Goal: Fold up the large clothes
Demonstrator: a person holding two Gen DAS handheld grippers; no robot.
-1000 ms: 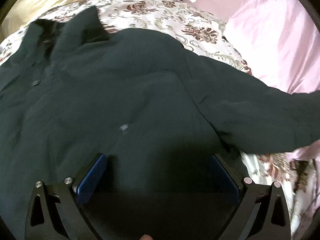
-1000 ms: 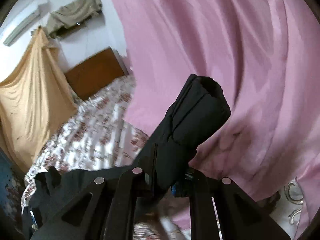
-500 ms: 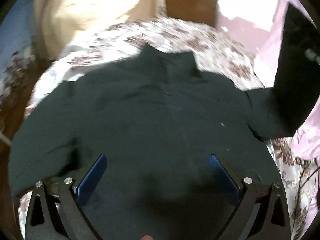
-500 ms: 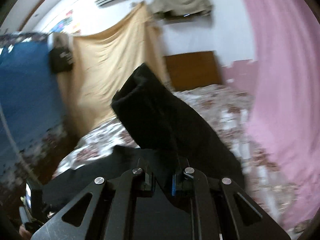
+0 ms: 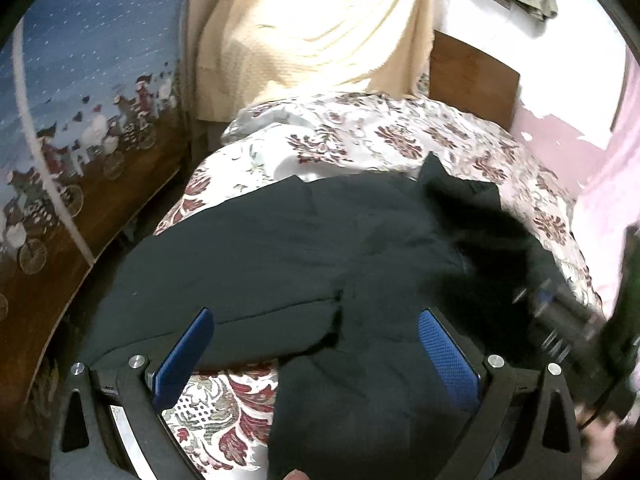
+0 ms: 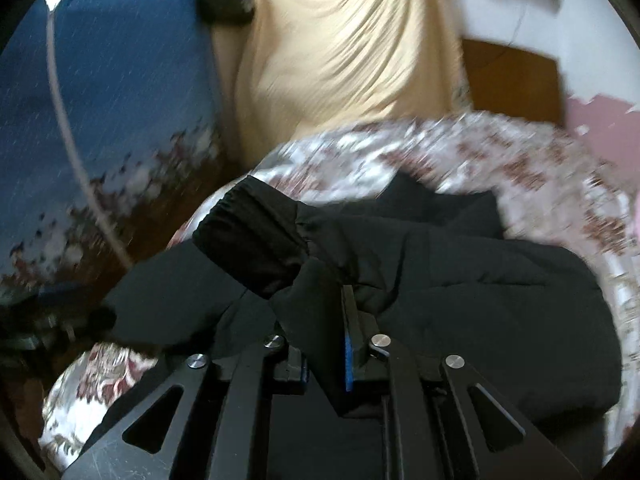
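Note:
A large black jacket (image 5: 304, 248) lies spread on a floral bedspread (image 5: 360, 140). My left gripper (image 5: 316, 344) is open and empty, hovering over the jacket's lower left edge, blue pads apart. My right gripper (image 6: 326, 320) is shut on the jacket's right sleeve (image 6: 256, 240), whose elastic cuff hangs out past the fingers over the jacket body (image 6: 480, 296). The right gripper also shows blurred at the right edge of the left wrist view (image 5: 560, 320).
A cream cloth (image 5: 320, 20) hangs on the wall behind the bed. A wooden headboard (image 5: 472, 76) is at the back right. A blue patterned curtain (image 5: 80, 60) is on the left, a pink curtain (image 5: 608, 200) on the right.
My right gripper has swung the held sleeve from the pink curtain side leftward across the jacket body. My left gripper has pulled back and turned left, so bedspread shows between its fingers.

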